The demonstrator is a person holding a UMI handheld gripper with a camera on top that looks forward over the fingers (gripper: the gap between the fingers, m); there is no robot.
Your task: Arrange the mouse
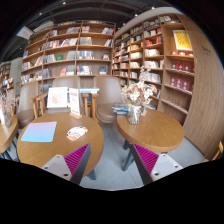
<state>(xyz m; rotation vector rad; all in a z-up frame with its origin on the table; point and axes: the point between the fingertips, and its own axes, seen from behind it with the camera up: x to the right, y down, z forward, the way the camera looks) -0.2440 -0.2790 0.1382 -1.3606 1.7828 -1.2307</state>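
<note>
- While the gripper (pixel 112 160) hangs above the floor gap between two wooden tables, its fingers are spread wide with nothing between them; magenta pads (pixel 77 159) face inward.
- Mouse: cannot pick one out for sure. A small pale rounded object (pixel 76 132) lies on the left table (pixel 50 148), beyond the left finger; too small to tell whether it is the mouse.
- Left table also holds a light blue flat sheet or mat (pixel 39 131), just beside the pale object, on the side away from the gap.
- Right round table (pixel 152 130) sits ahead of the right finger; vase of pale flowers (pixel 136 99) stands on it, upright.
- Small dark item (pixel 121 110) lies on the right table's near-left edge, beside the vase; cannot identify.
- Wooden chairs (pixel 84 103) stand behind the left table, with a white board or sign (pixel 58 97) propped near them.
- Tall bookshelves (pixel 70 50) full of books cover the back wall; more shelving (pixel 150 55) curves round on the right.
- Yellow poster (pixel 182 40) hangs on the right shelving, high up.
</note>
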